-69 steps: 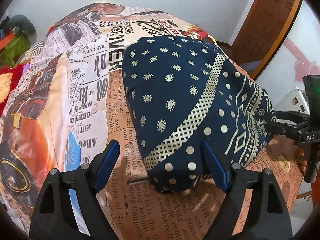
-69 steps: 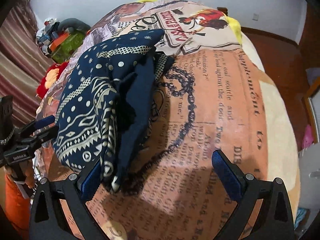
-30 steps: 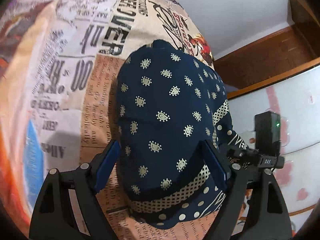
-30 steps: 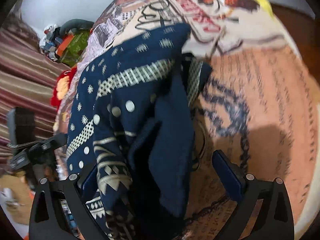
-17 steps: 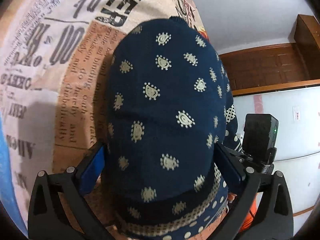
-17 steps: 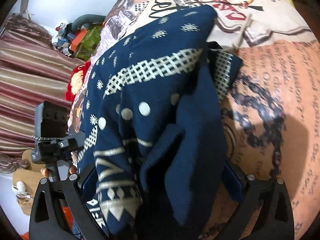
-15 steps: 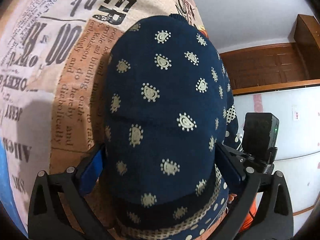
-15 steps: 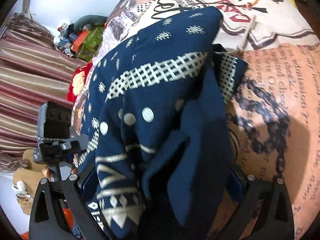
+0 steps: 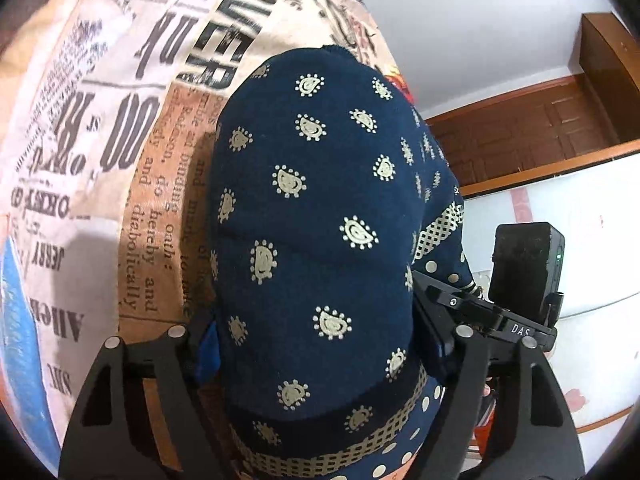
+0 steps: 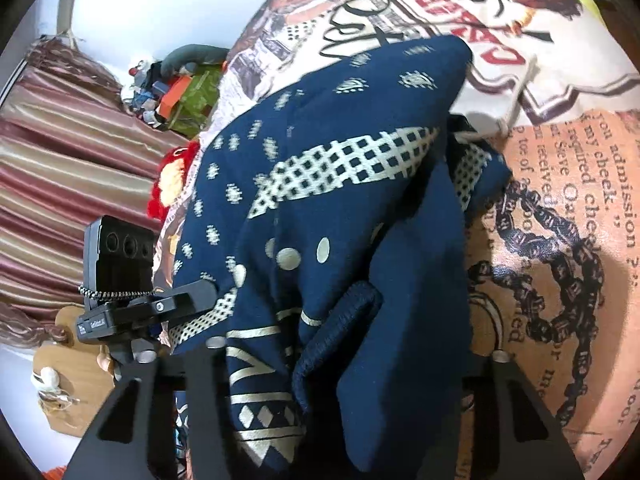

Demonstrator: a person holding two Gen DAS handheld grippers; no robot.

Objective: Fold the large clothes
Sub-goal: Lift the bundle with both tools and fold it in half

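Note:
A folded navy garment with cream paisley and dot prints [image 9: 320, 240] lies on a bed with a newspaper-print cover [image 9: 132, 128]. My left gripper [image 9: 316, 356] straddles its near end, fingers pressed against both sides of the thick bundle. In the right wrist view the same garment [image 10: 340, 220] fills the middle, and my right gripper [image 10: 344, 360] has its fingers closed in on the folded layers from the other side. Each gripper shows in the other's view, the right one [image 9: 480, 312] and the left one [image 10: 160, 308].
A white wall, a wooden door frame [image 9: 560, 132] and a white cabinet [image 9: 592, 320] stand to the right. Striped curtains [image 10: 60, 168], a red plush toy [image 10: 172, 176] and clutter [image 10: 180, 92] lie beyond the bed's far side.
Both grippers have pushed in low around the folded garment from opposite ends. Their jaws have narrowed from wide open until they grip the bundle.

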